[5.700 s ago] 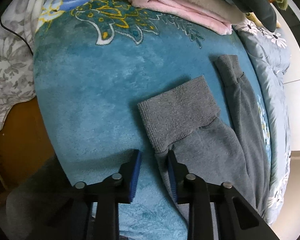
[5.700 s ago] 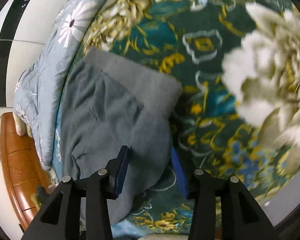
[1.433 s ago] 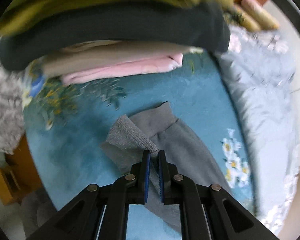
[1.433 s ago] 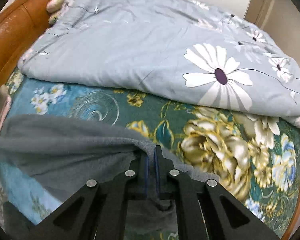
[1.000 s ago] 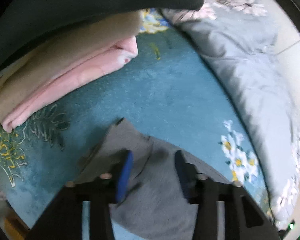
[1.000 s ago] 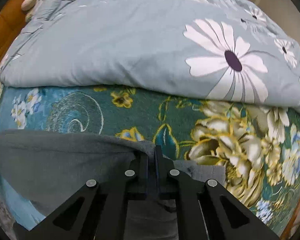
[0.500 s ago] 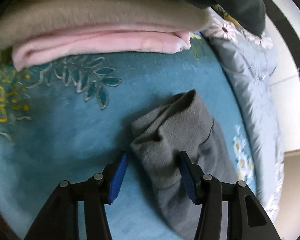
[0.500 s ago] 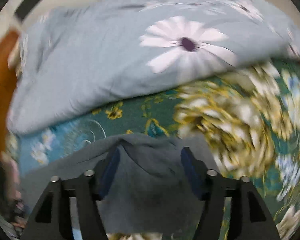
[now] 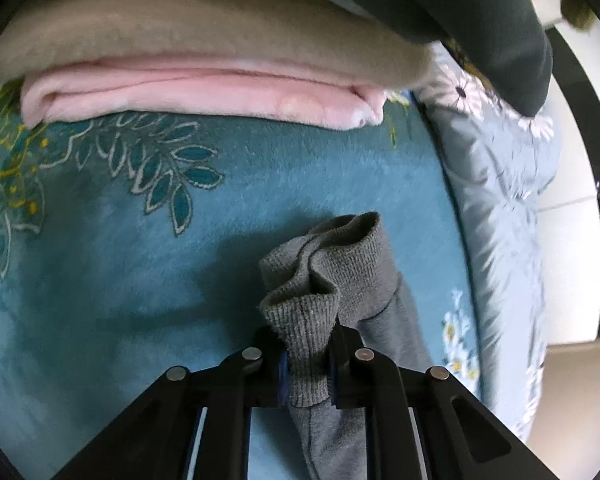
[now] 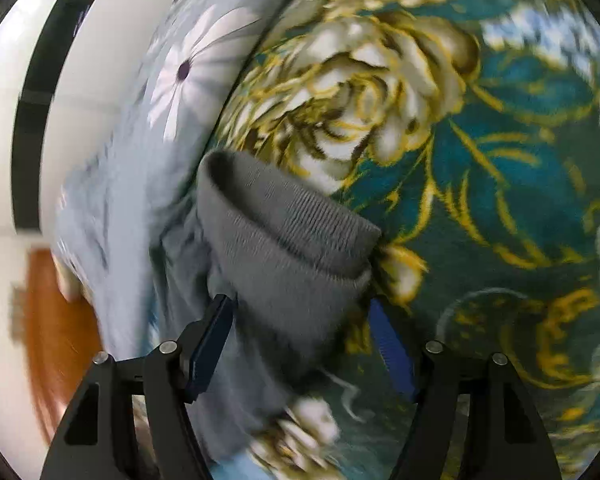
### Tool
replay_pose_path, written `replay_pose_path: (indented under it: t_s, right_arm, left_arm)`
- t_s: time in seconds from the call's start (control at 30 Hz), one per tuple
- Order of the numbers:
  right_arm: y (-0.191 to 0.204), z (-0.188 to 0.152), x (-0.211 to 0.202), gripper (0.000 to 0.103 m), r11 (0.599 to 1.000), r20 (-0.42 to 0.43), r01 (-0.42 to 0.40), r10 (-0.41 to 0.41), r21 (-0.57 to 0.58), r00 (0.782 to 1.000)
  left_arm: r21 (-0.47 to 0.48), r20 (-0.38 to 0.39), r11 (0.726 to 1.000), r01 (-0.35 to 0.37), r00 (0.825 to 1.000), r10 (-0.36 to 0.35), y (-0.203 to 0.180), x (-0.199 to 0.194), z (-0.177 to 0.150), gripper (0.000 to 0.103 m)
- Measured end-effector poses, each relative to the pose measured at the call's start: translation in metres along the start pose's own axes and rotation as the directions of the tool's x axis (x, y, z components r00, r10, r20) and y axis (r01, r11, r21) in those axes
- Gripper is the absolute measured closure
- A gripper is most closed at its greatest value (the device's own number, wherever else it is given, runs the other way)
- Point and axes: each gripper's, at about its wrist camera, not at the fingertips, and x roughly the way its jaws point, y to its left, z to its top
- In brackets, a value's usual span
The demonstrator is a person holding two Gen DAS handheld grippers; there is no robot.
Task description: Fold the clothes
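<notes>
The left gripper (image 9: 307, 372) is pinching a ribbed cuff (image 9: 304, 320) of the grey garment (image 9: 384, 312) between its blue pads (image 9: 283, 376), its jaws nearly together with only the bunched knit between them. Beyond the pads the cuff is bulging up and a second ribbed fold is curling over just behind it; the rest of the garment is trailing toward the near right, lying on the teal blanket (image 9: 148, 264). Farther off, a stack of folded clothes is sitting on the blanket, with a pink layer (image 9: 204, 96) at the bottom, a beige one (image 9: 204, 36) over it and a dark one (image 9: 480, 8) on top. A pale blue quilt (image 9: 504, 208) is lying along the right. The right gripper (image 10: 302, 344) is standing wide open, holding nothing, its jaws straddling the doubled-over waistband (image 10: 284, 232), which is resting on the flowered part of the blanket (image 10: 480, 168). In this blurred view the quilt (image 10: 140, 168) is lying just left of the waistband.
</notes>
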Motion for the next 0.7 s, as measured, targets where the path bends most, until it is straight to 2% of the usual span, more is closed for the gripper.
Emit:
replay_pose_path:
  t_s: [0.07,0.1,0.17,0.23,0.27,0.3,0.37,0.43,0.57,0.6,0.7]
  right_arm:
    - [-0.003,0.001,0.008,0.03,0.998,0.016,-0.044,0.043,0.046,0.999]
    - [-0.001,0.002,0.01,0.021,0.997,0.024,-0.05,0.049,0.052,0.999]
    - [0.005,0.004,0.013,0.02,0.998,0.033,-0.048,0.046,0.051,0.998]
    - [0.012,0.007,0.012,0.029,0.998,0.037,-0.034,0.032,0.06,0.999]
    - [0.015,0.01,0.011,0.052,0.997,0.034,-0.025,0.022,0.072,0.999]
    - [0.018,0.013,0.009,0.066,0.996,0.032,-0.016,0.013,0.084,0.999]
    - [0.03,0.018,0.003,0.079,0.998,0.025,-0.012,0.01,0.066,1.0]
    - [0.052,0.022,-0.004,0.081,0.999,0.024,-0.031,0.031,-0.012,0.999]
    - [0.094,0.017,-0.04,0.082,0.973,0.024,-0.147,0.154,-0.175,0.988]
    - [0.102,0.016,-0.05,0.082,0.961,0.022,-0.178,0.187,-0.21,0.982]
    - [0.097,0.017,-0.067,0.082,0.95,0.036,-0.207,0.221,-0.233,0.975]
  left_arm:
    - [0.011,0.007,1.0,-0.002,1.0,0.002,-0.006,-0.004,0.0,0.089]
    - [0.028,0.01,1.0,-0.008,1.0,0.007,-0.011,-0.007,0.001,0.089]
    - [0.059,0.019,0.998,-0.016,1.0,0.015,-0.02,-0.013,0.001,0.089]
    - [0.078,0.032,0.997,-0.01,0.999,0.007,-0.029,-0.024,0.0,0.089]
    - [0.087,0.039,0.996,-0.007,0.999,0.003,-0.033,-0.029,0.0,0.089]
    - [0.097,0.045,0.995,-0.004,0.999,-0.001,-0.037,-0.035,0.0,0.089]
    - [0.116,0.058,0.993,0.002,0.998,-0.009,-0.045,-0.045,-0.001,0.089]
    - [0.136,0.072,0.99,0.028,0.997,-0.039,-0.055,-0.06,-0.001,0.089]
    - [0.195,0.129,0.972,0.127,0.98,-0.154,-0.064,-0.113,-0.005,0.089]
    - [0.215,0.149,0.968,0.133,0.975,-0.167,-0.063,-0.126,-0.006,0.089]
    - [0.243,0.207,0.967,0.075,0.97,-0.127,-0.049,-0.149,-0.007,0.089]
